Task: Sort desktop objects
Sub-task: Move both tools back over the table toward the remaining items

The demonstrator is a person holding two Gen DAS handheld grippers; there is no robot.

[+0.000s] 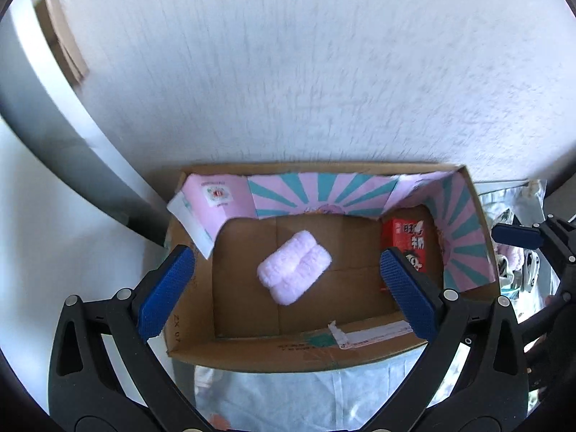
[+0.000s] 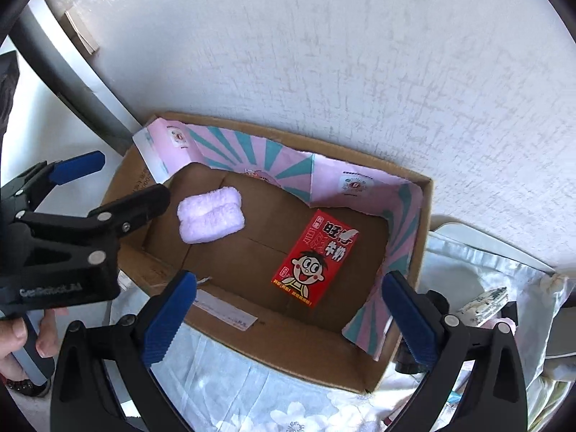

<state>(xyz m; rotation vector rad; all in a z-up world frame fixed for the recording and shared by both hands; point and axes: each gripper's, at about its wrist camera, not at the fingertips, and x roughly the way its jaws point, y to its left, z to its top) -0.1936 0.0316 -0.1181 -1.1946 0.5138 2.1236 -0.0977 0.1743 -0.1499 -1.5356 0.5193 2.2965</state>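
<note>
Backing the cardboard box [image 2: 403, 367], a textured white wall [image 2: 360, 54].

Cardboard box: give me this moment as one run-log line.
cardboard box: holds pink fluffy pad, red milk carton | left gripper: open, empty | right gripper: open, empty | both above box

Both wrist views steeply down, sharing the cardboard box [image 1: 324, 354] [image 2: 424, 216].
</note>
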